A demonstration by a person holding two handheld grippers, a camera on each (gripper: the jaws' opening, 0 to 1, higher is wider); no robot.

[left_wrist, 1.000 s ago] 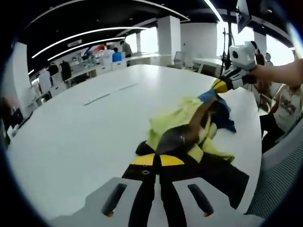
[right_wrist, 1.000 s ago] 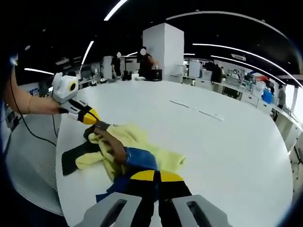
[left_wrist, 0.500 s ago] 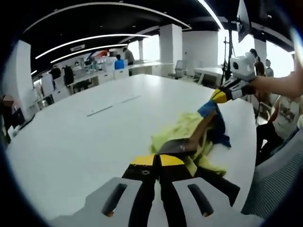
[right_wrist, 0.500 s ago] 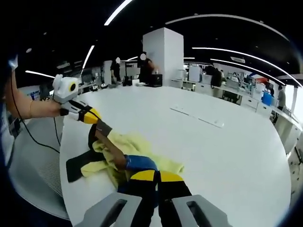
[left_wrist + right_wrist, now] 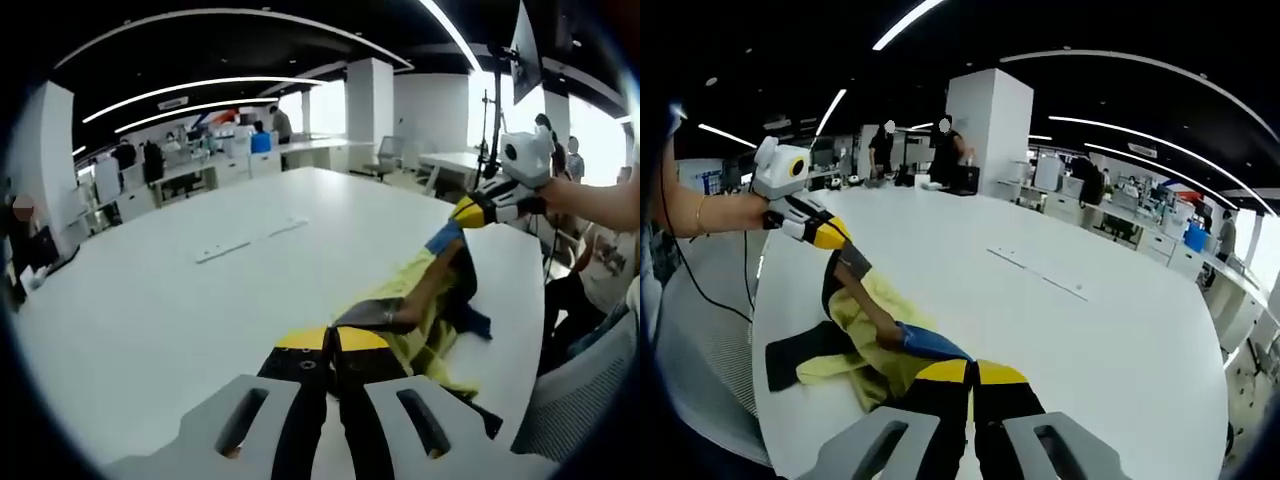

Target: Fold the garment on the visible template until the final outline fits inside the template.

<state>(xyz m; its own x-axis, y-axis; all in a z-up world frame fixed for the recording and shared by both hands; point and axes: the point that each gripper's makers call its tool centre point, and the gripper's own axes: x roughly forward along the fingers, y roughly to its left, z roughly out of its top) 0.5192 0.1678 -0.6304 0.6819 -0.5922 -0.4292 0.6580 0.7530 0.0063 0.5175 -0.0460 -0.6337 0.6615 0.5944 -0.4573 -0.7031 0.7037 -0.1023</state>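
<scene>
A yellow garment point(image 5: 412, 318) with black and blue parts hangs stretched between both grippers above the white table point(image 5: 180, 300). My left gripper point(image 5: 332, 338) is shut on a black edge point(image 5: 378, 314) of it. My right gripper point(image 5: 972, 372) is shut on a blue part point(image 5: 930, 345). In the right gripper view the yellow cloth point(image 5: 862, 318) sags to the table, a black sleeve point(image 5: 798, 356) lies flat, and the left gripper point(image 5: 835, 237) holds the raised black edge. The right gripper point(image 5: 462, 212) enters the left gripper view from the right, pinching the blue part point(image 5: 441, 239).
Two pale strips point(image 5: 250, 240) lie on the table's far middle. The table edge runs close to the garment, with a mesh chair point(image 5: 590, 400) beside it. A pillar point(image 5: 985, 130), desks and people stand far behind. A tripod stand point(image 5: 491, 110) rises past the table.
Both grippers have risen and drawn apart, lifting the garment's top edge off the table and pulling it taut. More of the cloth now hangs in the air.
</scene>
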